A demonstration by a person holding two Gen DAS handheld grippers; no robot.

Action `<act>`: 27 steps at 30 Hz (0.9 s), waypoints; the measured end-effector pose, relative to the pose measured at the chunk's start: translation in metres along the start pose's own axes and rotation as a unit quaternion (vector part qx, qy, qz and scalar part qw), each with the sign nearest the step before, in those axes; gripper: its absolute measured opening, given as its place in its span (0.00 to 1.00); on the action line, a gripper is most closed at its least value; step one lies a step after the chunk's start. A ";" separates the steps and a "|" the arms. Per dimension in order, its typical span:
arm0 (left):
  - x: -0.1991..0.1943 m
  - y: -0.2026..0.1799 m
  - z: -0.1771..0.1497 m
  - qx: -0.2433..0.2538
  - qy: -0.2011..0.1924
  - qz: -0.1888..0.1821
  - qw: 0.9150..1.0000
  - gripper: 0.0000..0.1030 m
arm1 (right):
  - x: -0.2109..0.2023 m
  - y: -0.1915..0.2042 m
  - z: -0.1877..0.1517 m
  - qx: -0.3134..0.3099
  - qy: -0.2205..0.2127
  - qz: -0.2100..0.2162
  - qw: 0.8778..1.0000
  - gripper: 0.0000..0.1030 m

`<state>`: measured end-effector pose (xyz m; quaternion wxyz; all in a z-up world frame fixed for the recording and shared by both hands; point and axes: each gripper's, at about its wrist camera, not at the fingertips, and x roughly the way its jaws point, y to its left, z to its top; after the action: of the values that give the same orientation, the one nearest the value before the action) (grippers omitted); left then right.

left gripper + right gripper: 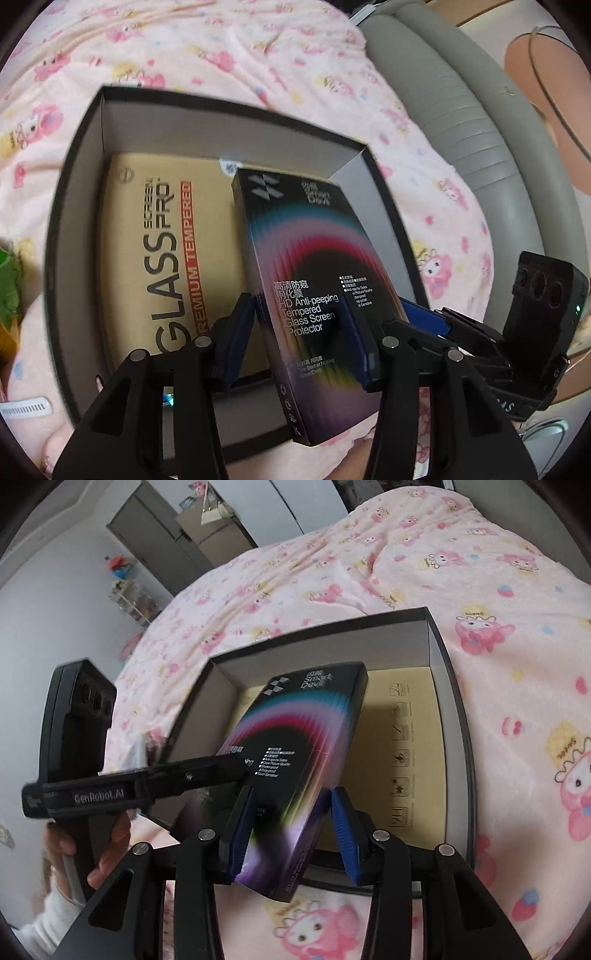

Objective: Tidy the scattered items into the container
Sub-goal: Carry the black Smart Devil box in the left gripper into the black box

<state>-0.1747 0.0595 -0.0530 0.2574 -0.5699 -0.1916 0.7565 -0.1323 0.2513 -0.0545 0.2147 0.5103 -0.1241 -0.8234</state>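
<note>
Pink cartoon-print blanket, rainbow-black box

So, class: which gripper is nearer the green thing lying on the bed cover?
Left. The left gripper has the green thing just off its left side; the right gripper is farther away, across the black box.

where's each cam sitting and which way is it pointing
Left wrist: rides the left tool, looking down into the black container; its fingers and the right tool show.
Right wrist: rides the right tool, facing the container; the left tool and a hand show.
Shared: the screen protector box both tools grip, the kraft box, the pink blanket.
</note>
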 end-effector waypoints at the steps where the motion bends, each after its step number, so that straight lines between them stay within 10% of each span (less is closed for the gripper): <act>1: 0.003 0.002 0.000 -0.006 0.005 0.001 1.000 0.47 | 0.002 0.001 0.000 0.005 0.004 0.002 1.000 0.37; 27: 0.042 0.005 0.007 -0.062 0.015 0.031 0.998 0.46 | -0.008 -0.028 0.007 0.051 -0.026 -0.019 0.998 0.35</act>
<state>-0.1914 0.0807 -0.0858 0.2013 -0.6015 -0.2164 0.7421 -0.1418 0.2799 -0.0574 0.1696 0.5013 -0.1614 -0.8330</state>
